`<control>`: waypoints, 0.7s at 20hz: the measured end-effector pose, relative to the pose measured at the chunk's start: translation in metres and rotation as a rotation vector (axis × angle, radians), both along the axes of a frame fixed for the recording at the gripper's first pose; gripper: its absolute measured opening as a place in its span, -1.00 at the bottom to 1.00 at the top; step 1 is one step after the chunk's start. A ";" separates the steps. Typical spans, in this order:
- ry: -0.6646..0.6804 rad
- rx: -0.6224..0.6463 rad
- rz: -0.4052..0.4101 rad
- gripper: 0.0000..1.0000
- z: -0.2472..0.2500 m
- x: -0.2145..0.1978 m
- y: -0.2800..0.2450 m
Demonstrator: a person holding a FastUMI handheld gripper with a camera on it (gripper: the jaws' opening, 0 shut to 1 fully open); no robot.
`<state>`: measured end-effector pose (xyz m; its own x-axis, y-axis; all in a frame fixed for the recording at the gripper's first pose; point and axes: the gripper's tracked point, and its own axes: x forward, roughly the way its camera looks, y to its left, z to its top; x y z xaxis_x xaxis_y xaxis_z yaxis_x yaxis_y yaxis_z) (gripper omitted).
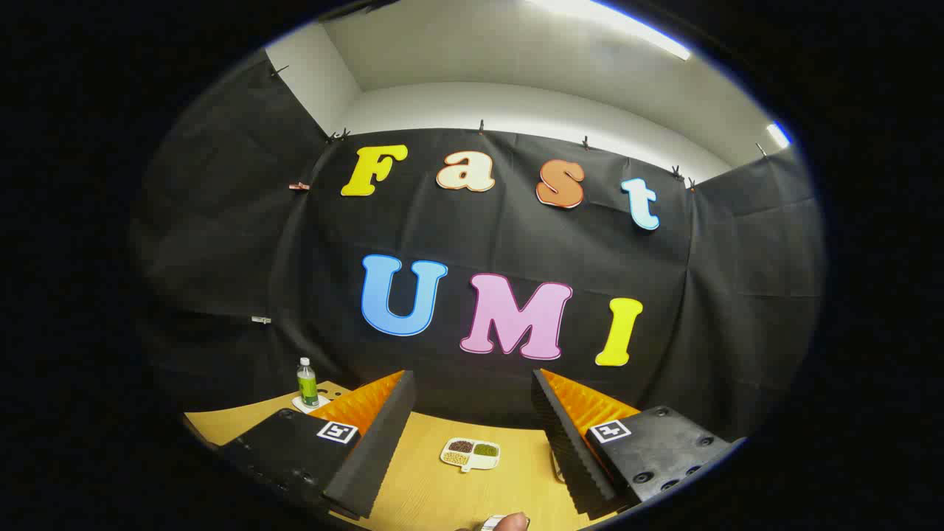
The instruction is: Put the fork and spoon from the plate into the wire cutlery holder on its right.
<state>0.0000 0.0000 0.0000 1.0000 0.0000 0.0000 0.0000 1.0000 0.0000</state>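
Note:
My gripper is held high and tilted up toward the booth wall, its two fingers spread wide apart with nothing between them. Beyond the fingers lies the wooden table. Just inside the right finger, thin wires peek out, perhaps part of the cutlery holder; I cannot tell for sure. A fingertip of a person and a bit of something pale beside it show at the near edge, below the gap between the fingers.
A small white divided dish with beans or grains in its compartments sits on the table between the fingers, farther off. A green bottle stands on a white coaster at the table's far left corner.

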 end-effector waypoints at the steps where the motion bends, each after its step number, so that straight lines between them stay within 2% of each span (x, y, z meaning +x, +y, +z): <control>1: 0.007 0.001 0.000 0.95 -0.002 0.001 0.001; 14: -0.001 -0.006 0.015 0.95 0.006 0.001 0.010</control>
